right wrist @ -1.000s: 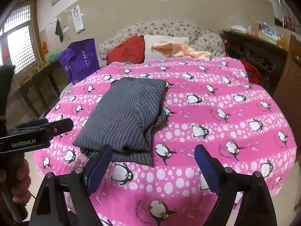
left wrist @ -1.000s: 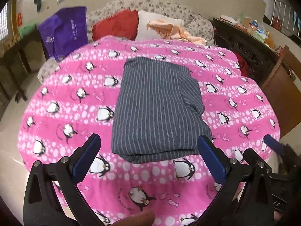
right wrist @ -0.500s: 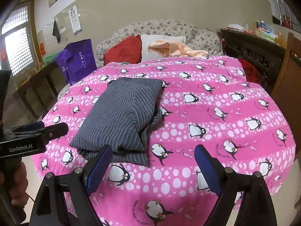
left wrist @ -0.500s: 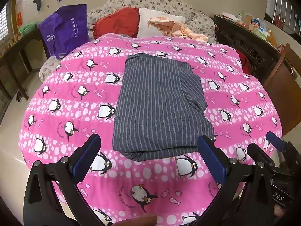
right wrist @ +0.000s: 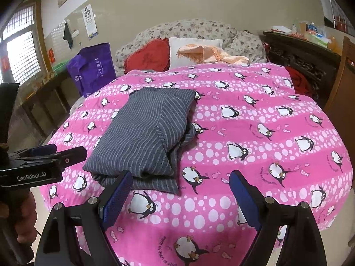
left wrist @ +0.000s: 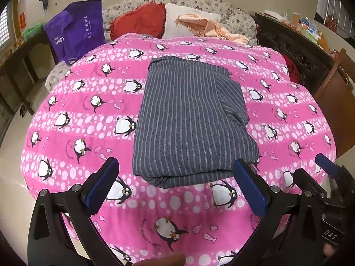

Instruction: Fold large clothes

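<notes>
A grey pin-striped garment point(left wrist: 188, 119) point(right wrist: 146, 137) lies folded into a thick rectangle on the pink penguin-print blanket point(left wrist: 93, 133) point(right wrist: 255, 133). My left gripper point(left wrist: 175, 175) hovers open just short of the garment's near edge, with nothing between its blue pads point(left wrist: 102, 184). Off to the garment's right, above the blanket, my right gripper point(right wrist: 179, 188) is open too and holds nothing. It shows at the right edge of the left wrist view as the right gripper point(left wrist: 326, 166). At the left of the right wrist view is the left gripper point(right wrist: 57, 153), held by a hand.
Red and white cushions point(right wrist: 153, 55) and a peach shawl point(right wrist: 206, 53) rest against the floral headboard. A purple tote bag point(left wrist: 75, 31) stands at the back left by a dark table point(right wrist: 33, 102). At the right are a dark carved cabinet point(right wrist: 295, 55) and a wooden panel point(left wrist: 335, 102).
Both views have drawn back a little from the bed, so the folded garment sits slightly farther away. The garment has not moved, and both grippers stay open.
</notes>
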Demonstrator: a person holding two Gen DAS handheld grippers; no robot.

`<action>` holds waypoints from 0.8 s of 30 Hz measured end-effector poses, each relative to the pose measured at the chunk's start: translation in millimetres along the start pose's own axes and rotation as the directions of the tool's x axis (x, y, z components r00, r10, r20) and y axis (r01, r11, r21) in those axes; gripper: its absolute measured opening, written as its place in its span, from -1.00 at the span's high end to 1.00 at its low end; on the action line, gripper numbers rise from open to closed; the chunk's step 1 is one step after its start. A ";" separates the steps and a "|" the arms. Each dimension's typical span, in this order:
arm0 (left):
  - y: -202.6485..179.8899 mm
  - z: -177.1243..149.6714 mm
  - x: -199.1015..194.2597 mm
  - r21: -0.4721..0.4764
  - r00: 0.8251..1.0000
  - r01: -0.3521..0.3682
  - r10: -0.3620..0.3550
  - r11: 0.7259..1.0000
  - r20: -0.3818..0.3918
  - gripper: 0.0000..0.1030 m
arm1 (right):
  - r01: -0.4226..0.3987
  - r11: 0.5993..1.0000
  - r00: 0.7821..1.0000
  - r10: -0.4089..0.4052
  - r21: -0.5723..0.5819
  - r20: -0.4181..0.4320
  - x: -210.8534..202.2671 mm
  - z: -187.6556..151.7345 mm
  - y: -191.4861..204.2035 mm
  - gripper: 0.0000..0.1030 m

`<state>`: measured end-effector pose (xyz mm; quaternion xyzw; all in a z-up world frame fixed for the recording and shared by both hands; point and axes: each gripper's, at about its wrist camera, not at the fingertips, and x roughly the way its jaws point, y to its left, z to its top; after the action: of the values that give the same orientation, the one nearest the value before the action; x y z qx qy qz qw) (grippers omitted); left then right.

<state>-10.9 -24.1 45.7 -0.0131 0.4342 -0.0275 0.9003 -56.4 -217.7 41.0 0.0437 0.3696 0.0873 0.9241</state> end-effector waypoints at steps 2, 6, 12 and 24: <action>0.6 -0.2 0.8 -0.001 1.000 0.000 0.000 1.000 -0.003 -0.99 | 0.001 1.000 1.000 -0.001 0.001 -0.001 0.3 0.5 0.2 -0.69; 2.3 0.1 2.4 -0.002 1.000 -0.004 0.004 1.000 -0.007 -0.99 | -0.002 1.000 1.000 0.002 -0.002 -0.001 1.8 0.7 0.9 -0.69; 3.7 -0.1 4.0 -0.003 1.000 -0.008 0.008 1.000 -0.010 -0.99 | -0.005 1.000 1.000 0.005 -0.003 0.002 2.2 1.0 2.7 -0.69; 3.5 0.0 4.4 -0.003 1.000 -0.008 0.008 1.000 -0.012 -0.99 | -0.010 1.000 1.000 0.010 -0.003 0.001 2.5 1.4 4.1 -0.69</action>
<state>-8.0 -20.8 42.1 -0.0123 0.4395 -0.0233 0.8979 -54.2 -213.2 40.9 0.0440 0.3687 0.0925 0.9239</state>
